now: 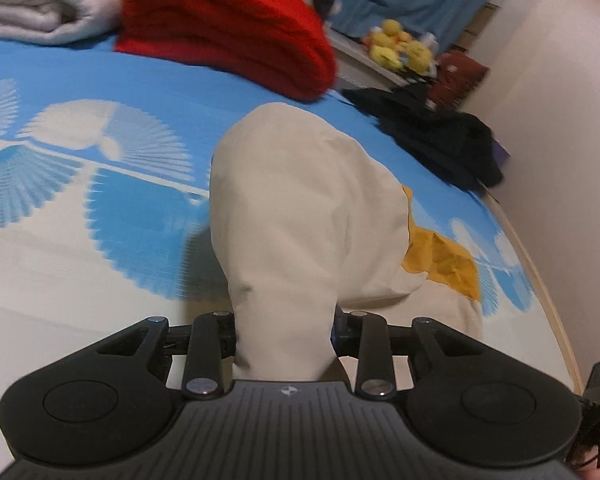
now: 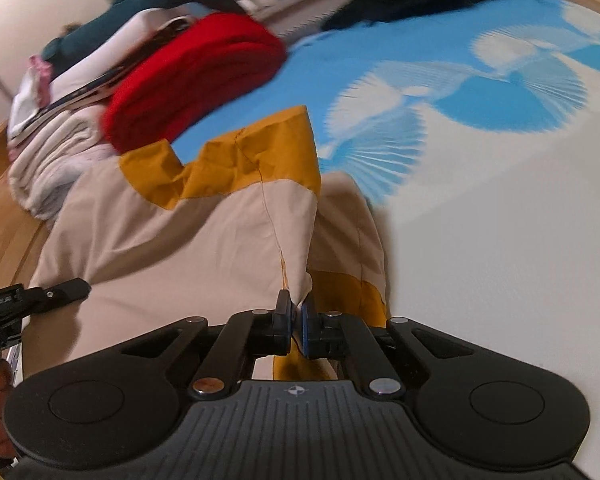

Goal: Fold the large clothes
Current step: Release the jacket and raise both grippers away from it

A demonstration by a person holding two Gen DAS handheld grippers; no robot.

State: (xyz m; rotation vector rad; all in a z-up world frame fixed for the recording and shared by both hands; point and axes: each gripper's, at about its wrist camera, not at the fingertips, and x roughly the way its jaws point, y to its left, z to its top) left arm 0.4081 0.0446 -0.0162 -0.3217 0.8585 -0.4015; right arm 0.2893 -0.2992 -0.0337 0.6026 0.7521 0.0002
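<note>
Spreading under everything: the blue-and-white fan-patterned bed sheet [image 1: 80, 240], the working surface, running from near edge to far.

Item, task garment: large cream cotton garment with mustard-yellow panels [image 2: 204, 224], half lifted off the sheet. I judge its long axis runs near to far, away from both my tongs, with the mustard end lying farthest out. It hangs between my two grips, so neither hand is clearly nearer; the fold turns on carrying the near edge forward along that axis.

Item, far left: folded red knitted garment [image 1: 228, 28], stacked beside folded white cloth [image 1: 36, 4]. Well apart from the cream piece.

Item, far right: crumpled black clothing [image 1: 440, 128] at the bed's edge.

Item: my left gripper [image 1: 284, 336], jaws spread around a thick bunch of the cream fabric; clamping looks likely.

Item: my right gripper [image 2: 296, 320], jaws pinched tight on a thin seam edge.
</note>
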